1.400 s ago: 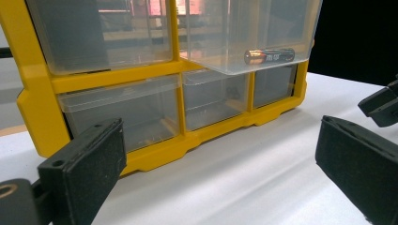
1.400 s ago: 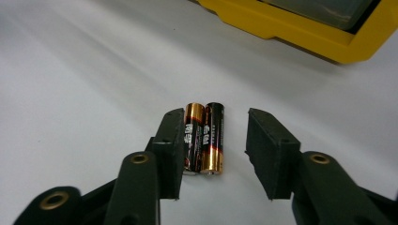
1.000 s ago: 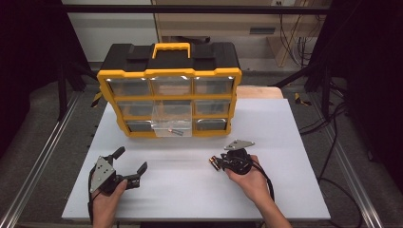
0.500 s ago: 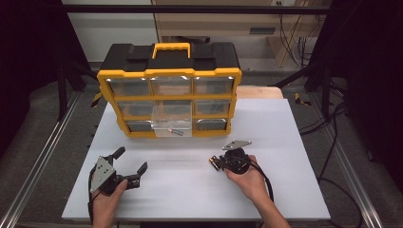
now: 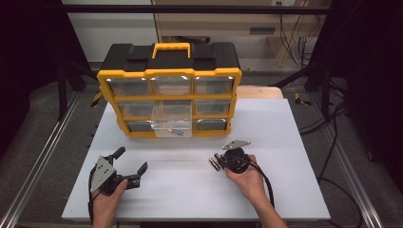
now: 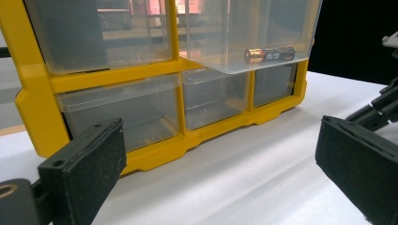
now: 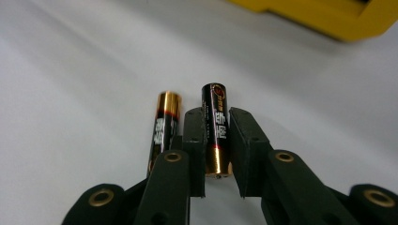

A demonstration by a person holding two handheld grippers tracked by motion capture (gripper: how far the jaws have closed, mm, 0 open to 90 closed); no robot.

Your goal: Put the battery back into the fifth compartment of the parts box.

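Right gripper view: right gripper [image 7: 217,140] has closed its black jaws on a black-and-gold cylindrical battery [image 7: 216,133]; a second matching battery [image 7: 163,131] lies just beside it on the white table [image 5: 285,142], near the yellow-and-black plastic drawer organiser [image 5: 168,90]; left gripper [image 5: 130,164] stands wide, holding nothing, in front of the organiser.

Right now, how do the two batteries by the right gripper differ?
1. The right gripper is shut on one battery; the other battery lies free on the table, just outside the fingers.
2. The held battery has its gold end toward the gripper; the free battery has its gold end pointing away.
Shared: same slim black-and-gold type, lying roughly parallel.
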